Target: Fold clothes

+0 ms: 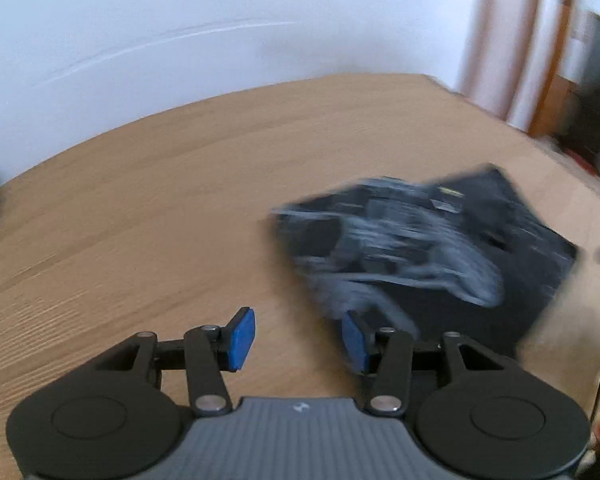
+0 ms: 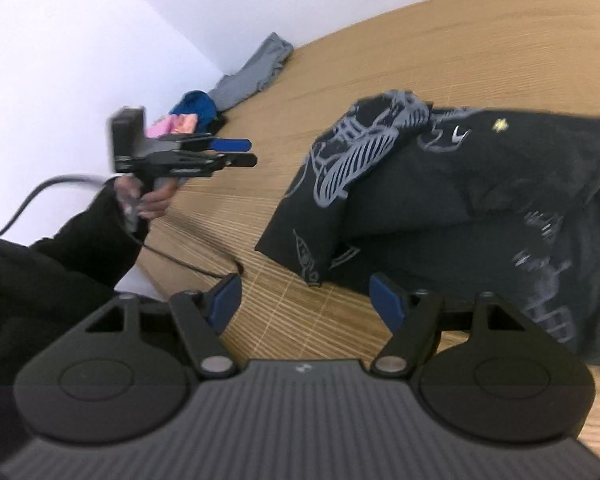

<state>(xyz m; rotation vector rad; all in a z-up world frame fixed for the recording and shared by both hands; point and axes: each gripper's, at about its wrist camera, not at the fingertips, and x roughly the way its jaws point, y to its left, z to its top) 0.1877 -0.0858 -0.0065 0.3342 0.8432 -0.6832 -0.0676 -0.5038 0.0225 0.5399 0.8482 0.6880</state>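
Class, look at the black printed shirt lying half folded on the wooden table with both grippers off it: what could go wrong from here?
1. The shirt lies bunched, one flap thrown over; a careless pinch may catch several layers and fold it crooked.
2. The cable trails across the table near the shirt's corner and might snag cloth.
3. Both grippers, left and right, are empty, and the left view is blurred, so a hasty grab may miss the edge.

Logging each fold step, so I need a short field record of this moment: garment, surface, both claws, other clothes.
garment: black printed shirt, partly folded, lying flat
surface: wooden table
left claw: open, empty, beside the shirt
right claw: open, empty, above the table
other clothes: grey garment and blue and pink items by the wall
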